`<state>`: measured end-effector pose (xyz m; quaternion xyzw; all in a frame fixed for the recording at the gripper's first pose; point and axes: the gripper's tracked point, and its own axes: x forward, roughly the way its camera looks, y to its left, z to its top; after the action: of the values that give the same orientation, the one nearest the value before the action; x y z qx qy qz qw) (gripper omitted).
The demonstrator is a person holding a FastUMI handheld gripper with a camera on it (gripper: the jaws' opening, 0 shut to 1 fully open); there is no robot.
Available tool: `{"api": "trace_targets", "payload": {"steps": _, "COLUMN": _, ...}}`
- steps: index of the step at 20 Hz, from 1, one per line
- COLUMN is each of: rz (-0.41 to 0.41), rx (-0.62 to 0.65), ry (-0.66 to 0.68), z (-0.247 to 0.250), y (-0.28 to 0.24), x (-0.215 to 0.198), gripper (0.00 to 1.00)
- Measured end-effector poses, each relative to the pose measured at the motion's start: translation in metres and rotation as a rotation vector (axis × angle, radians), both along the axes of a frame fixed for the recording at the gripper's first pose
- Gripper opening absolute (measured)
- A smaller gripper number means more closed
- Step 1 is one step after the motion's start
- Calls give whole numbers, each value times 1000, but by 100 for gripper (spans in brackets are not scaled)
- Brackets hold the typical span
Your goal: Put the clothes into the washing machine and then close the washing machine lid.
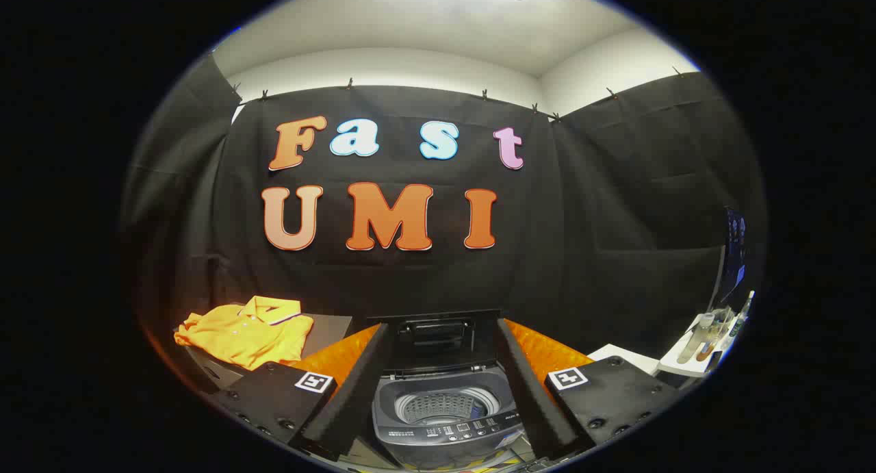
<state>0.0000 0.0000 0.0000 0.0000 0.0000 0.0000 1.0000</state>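
Nothing of the task is judged done. An orange polo shirt point(248, 333) is seen at lower left of the frame, crumpled on a dark box point(328, 328) that rests on the orange counter point(547, 353); it lies left of the left finger and beyond it, well apart from the machine. Its collar is turned toward the upper right, to the booth wall; its long axis is taken to run from lower left up to the collar, though the folds leave this uncertain.

The tongs point(438, 391) are recorded wide open and empty, no cloth touched. At lower centre, between the fingers, the small washing machine point(445, 411) is framed, its drum open and bare of clothes, its lid point(438, 336) raised upright behind the opening. At lower right, bottles point(712, 333) are noted on a white stand.

Left to do: shirt grasped, carried right, dropped in the drum, lid lowered.
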Motion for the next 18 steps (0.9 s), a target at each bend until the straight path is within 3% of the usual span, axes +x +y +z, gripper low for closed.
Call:
{"api": "trace_targets", "payload": {"steps": 16, "rz": 36, "rx": 43, "ry": -42, "z": 26, "y": 20, "x": 8, "gripper": 98}}
{"api": "trace_targets", "payload": {"steps": 18, "rz": 86, "rx": 43, "ry": -22, "z": 25, "y": 40, "x": 13, "gripper": 98}}
